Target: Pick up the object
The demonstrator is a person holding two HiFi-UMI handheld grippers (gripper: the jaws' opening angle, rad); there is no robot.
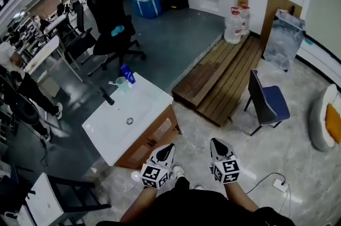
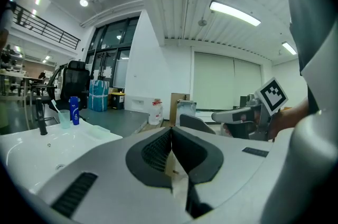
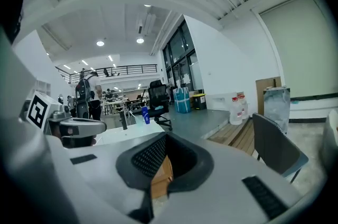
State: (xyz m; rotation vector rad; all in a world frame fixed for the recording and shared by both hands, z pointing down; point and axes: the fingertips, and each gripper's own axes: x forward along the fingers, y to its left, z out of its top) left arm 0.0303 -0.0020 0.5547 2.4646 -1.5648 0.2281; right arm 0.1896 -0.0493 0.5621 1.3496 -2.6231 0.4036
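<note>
A white washbasin top (image 1: 139,113) stands ahead and to my left. At its far end are a blue bottle (image 1: 127,73), a clear cup (image 1: 121,83) with a toothbrush in it, and a black faucet (image 1: 106,97). Both grippers hang close to my body, well short of the basin. The left gripper (image 1: 167,149) is shut with nothing between its jaws, and so is the right gripper (image 1: 218,144). In the left gripper view the bottle (image 2: 74,111) and cup (image 2: 64,118) show far left, beyond the closed gripper (image 2: 171,136). The right gripper view shows its gripper (image 3: 165,138) closed and the bottle (image 3: 144,112) far off.
A cardboard box (image 1: 154,137) sits under the basin. A wooden platform (image 1: 224,81) with water jugs (image 1: 233,25) lies ahead, and a blue-grey chair (image 1: 266,102) stands right. A black office chair (image 1: 109,17) is behind the basin. A person (image 1: 21,91) stands far left. A power strip (image 1: 279,183) lies on the floor.
</note>
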